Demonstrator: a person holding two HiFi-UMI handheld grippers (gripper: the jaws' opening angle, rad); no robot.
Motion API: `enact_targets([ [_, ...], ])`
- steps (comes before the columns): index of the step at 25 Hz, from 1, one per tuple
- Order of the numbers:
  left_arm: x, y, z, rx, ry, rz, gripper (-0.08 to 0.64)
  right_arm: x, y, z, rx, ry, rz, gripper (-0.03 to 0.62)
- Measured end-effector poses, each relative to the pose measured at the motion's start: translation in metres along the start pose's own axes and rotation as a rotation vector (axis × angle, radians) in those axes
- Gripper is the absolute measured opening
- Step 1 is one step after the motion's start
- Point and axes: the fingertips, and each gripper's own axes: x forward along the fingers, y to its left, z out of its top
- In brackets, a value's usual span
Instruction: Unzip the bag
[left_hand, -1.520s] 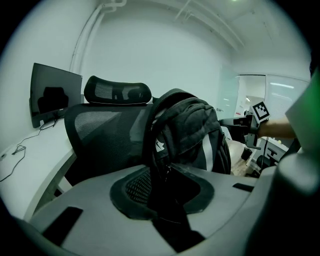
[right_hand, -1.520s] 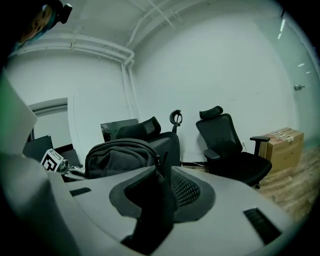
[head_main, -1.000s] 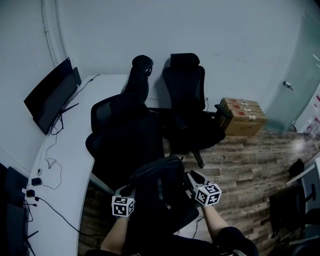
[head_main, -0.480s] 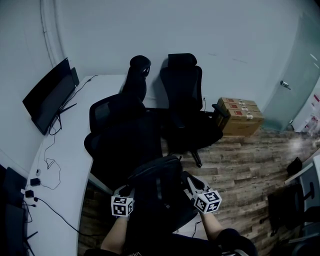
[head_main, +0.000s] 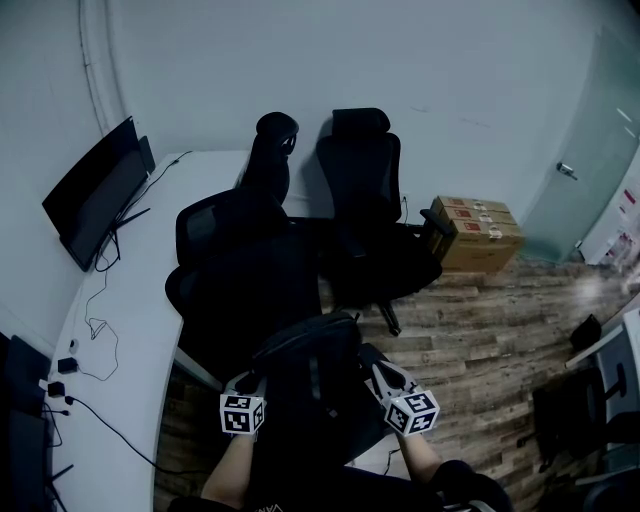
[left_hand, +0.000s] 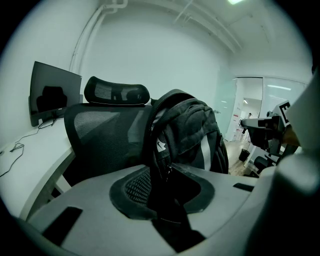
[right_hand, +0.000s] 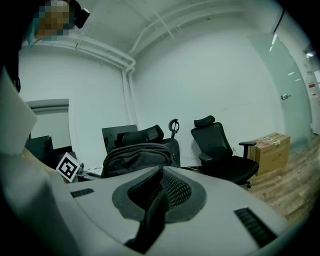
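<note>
Bag stood just before the chair, left gripper clamped on its edge; right gripper had just closed empty, so pulling might miss the zipper tab and tug fabric

Dark grey backpack, upright

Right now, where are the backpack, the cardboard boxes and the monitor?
backpack (left_hand: 187, 129): left gripper view, on its upper grey fabric.
cardboard boxes (head_main: 480, 250): head view, on their front side.
monitor (head_main: 93, 203): head view, on its dark panel.
</note>
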Motion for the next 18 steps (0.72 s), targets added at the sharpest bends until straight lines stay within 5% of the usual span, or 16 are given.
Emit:
enact_targets([
  [18, -0.0028, 0.0001, -0.0032, -0.015, -0.011, 0.001, 0.1, -0.0003, -0.0026, -0.002, -0.01, 0.01, -0.019, 0.049],
])
